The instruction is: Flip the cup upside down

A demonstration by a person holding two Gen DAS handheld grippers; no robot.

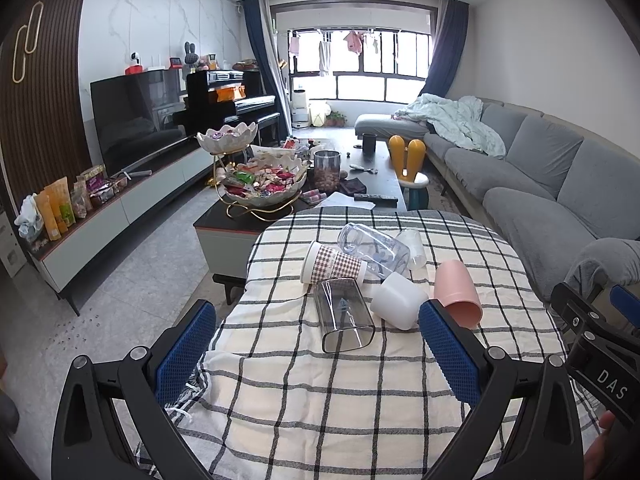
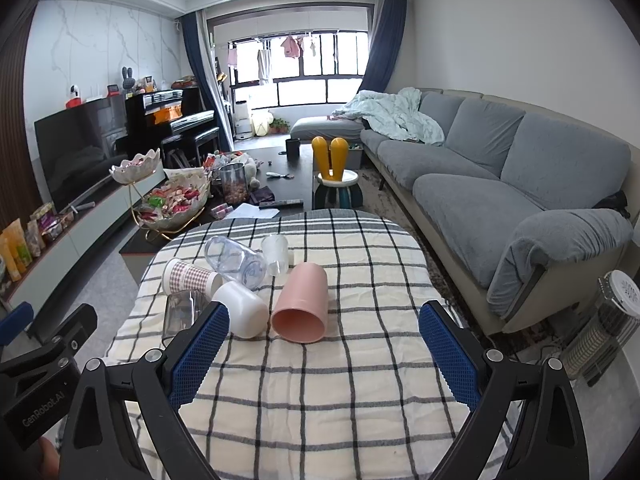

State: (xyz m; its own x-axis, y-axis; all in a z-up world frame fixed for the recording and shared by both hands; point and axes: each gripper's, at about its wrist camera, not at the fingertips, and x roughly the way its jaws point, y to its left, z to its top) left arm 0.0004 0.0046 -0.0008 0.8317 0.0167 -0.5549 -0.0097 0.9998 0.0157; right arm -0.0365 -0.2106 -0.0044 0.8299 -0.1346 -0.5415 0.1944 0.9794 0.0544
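Both sets of jaws are spread wide with nothing between them. The left gripper (image 1: 316,344) hangs over the near part of the checked cloth (image 1: 320,400) covering the tabletop, with the clear square cup (image 1: 344,318) lying on its side just past its pads. The right gripper (image 2: 324,344) sits beside it, facing the open mouth of the pink cup (image 2: 301,307), which is also tipped over on its side.

All the cups are clustered toward the far half of the tabletop, none upright as far as I can see. The white cup (image 2: 242,310) lies just left of the pink one, close or touching, can't tell. Behind it are the brown checked cup (image 2: 191,276), a clear bottle (image 2: 235,261) on its side, and a small frosted cup (image 2: 276,255).

Past the tabletop there's a dark coffee table (image 2: 288,188) with a snack bowl (image 2: 176,204), and a grey sofa (image 2: 500,176) runs along the right.
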